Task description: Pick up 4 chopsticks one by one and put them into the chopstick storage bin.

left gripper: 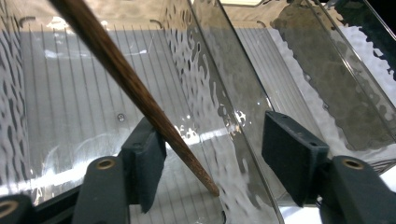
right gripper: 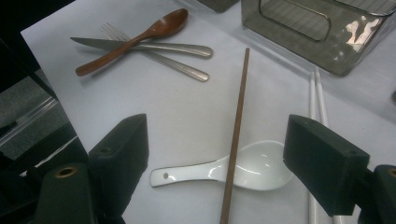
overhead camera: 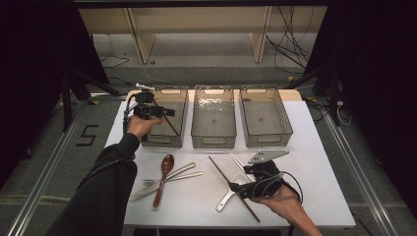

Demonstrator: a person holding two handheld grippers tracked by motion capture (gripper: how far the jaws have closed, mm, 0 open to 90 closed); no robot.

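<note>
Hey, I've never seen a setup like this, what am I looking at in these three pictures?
A person at a white table holds a two-jaw gripper in each hand. One camera looks down from above; another rides on each gripper.

The left gripper is over the left clear bin, jaws apart, a brown chopstick leaning against one pad.

The right gripper hovers open above a second chopstick lying across a white spoon.

Also on the table: a wooden spoon, knife and fork.
</note>
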